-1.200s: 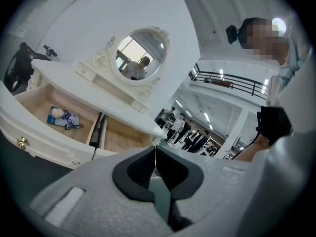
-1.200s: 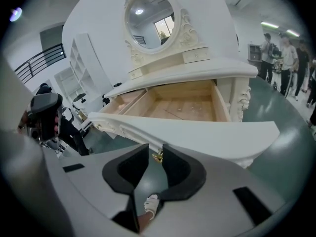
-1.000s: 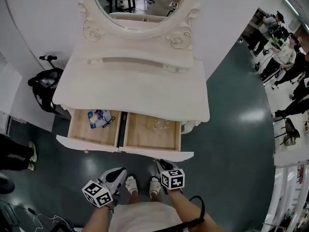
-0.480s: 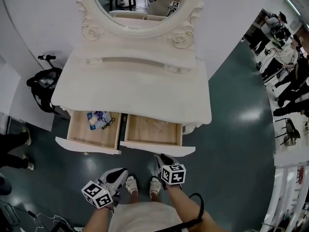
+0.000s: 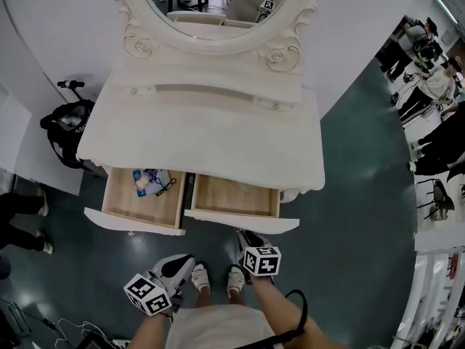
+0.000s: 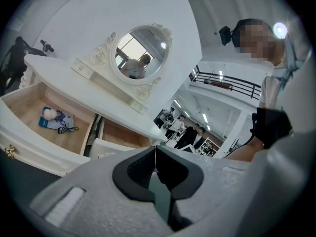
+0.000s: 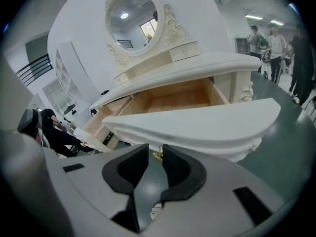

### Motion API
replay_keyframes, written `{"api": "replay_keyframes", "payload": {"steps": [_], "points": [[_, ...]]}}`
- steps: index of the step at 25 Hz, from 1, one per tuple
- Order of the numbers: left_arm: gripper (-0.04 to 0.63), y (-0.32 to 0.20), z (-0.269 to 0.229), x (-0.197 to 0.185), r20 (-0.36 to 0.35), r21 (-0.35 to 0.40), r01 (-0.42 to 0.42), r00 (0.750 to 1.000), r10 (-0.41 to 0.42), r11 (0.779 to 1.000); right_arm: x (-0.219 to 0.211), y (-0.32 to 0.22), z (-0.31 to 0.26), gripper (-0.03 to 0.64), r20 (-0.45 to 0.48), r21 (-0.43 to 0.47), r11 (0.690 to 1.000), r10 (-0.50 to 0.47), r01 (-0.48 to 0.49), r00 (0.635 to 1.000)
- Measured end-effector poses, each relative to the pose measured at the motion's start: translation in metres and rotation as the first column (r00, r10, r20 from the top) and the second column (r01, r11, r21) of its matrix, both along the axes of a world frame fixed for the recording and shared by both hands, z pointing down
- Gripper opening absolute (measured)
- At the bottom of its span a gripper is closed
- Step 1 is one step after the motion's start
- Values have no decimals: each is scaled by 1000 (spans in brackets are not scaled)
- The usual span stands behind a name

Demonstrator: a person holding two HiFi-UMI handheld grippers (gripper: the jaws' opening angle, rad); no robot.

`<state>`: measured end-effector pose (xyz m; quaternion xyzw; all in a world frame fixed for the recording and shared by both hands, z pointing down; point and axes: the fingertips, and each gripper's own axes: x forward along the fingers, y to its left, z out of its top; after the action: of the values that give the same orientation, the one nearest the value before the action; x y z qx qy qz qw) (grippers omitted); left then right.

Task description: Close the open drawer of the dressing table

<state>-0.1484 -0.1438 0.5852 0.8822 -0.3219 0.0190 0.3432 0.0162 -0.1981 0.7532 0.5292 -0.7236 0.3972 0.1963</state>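
The white dressing table (image 5: 211, 133) with an oval mirror (image 5: 218, 6) has two drawers pulled out. The left drawer (image 5: 134, 220) holds a blue packet (image 5: 149, 180) and a small black item. The right drawer (image 5: 240, 222) shows a bare wooden bottom. My right gripper (image 5: 245, 236) is just in front of the right drawer's front panel (image 7: 197, 125). Its jaws (image 7: 154, 149) are slightly apart, and the brass knob (image 7: 158, 155) shows between the tips. My left gripper (image 5: 185, 262) hangs lower, away from the table, and is shut (image 6: 155, 149) on nothing.
A black bag (image 5: 69, 133) stands on the floor left of the table. Several people (image 5: 436, 86) stand at the far right, and a person's legs (image 5: 22, 224) are at the left edge. Cables (image 5: 65, 329) lie at the bottom left. The holder's white shoes (image 5: 197, 278) are below the drawers.
The right drawer shows less of its inside than a second ago, while the left drawer stays as far out. The right gripper has edged up towards the right drawer's front.
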Motion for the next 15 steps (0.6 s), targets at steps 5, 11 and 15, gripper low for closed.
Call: {"api": "replay_keyframes", "payload": {"steps": [5,11,15], "points": [[9,-8,4,-1,7,-4,-10,1000,10,1000,-5,4,14,103,-51,-48,999,6,-8,999],[9,-18,5,-2,0,-10,-11,1000,11,1000,0,-5,20,77,-135,-59,998,-15,7,991],[9,-21,7,0,-8,-16,-11,1000,11,1000,2,-17,21,77,-132,-50,999,-9,2,991]]}}
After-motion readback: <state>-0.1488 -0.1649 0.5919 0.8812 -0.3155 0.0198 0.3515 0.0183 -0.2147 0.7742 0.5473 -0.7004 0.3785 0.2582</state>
